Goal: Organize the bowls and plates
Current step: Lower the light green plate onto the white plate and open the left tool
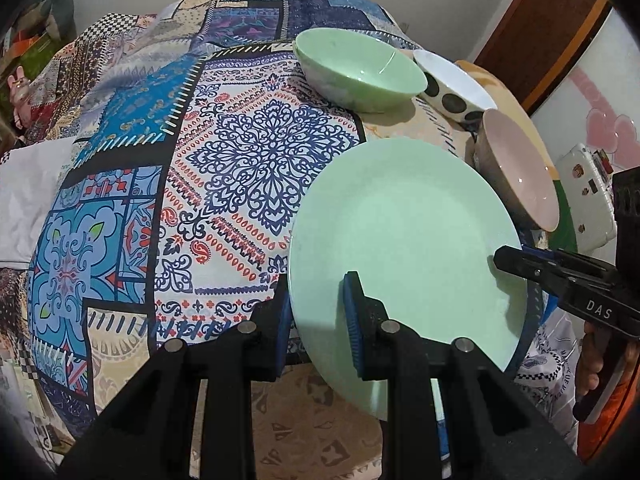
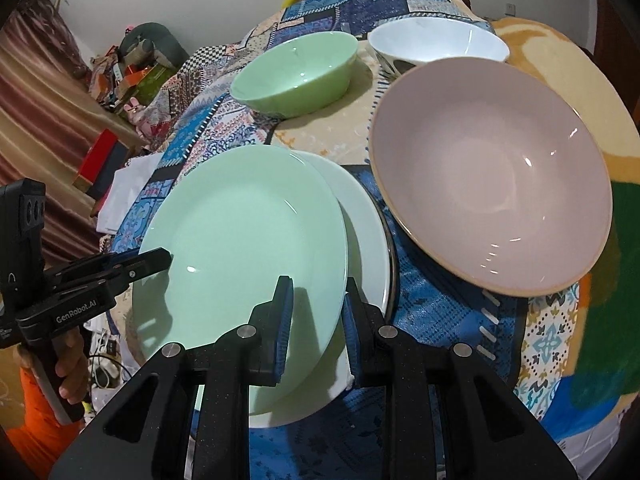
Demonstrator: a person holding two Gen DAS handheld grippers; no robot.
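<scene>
- The green plate (image 2: 248,248) is pinched at opposite rims by both grippers: the left gripper (image 1: 318,332) and the right gripper (image 2: 316,328) each clamp narrowly on its edge.
- It hangs tilted just above a white plate (image 2: 368,232) on the patchwork cloth (image 1: 240,152), so stacking looks about half done (release not yet made).
- Behind the green plate, three bowls wait unsorted: green bowl (image 2: 300,76), spotted white bowl (image 1: 452,88), pink bowl (image 2: 492,200).
- The pink bowl sits just beside the green plate, crowding that side.
</scene>
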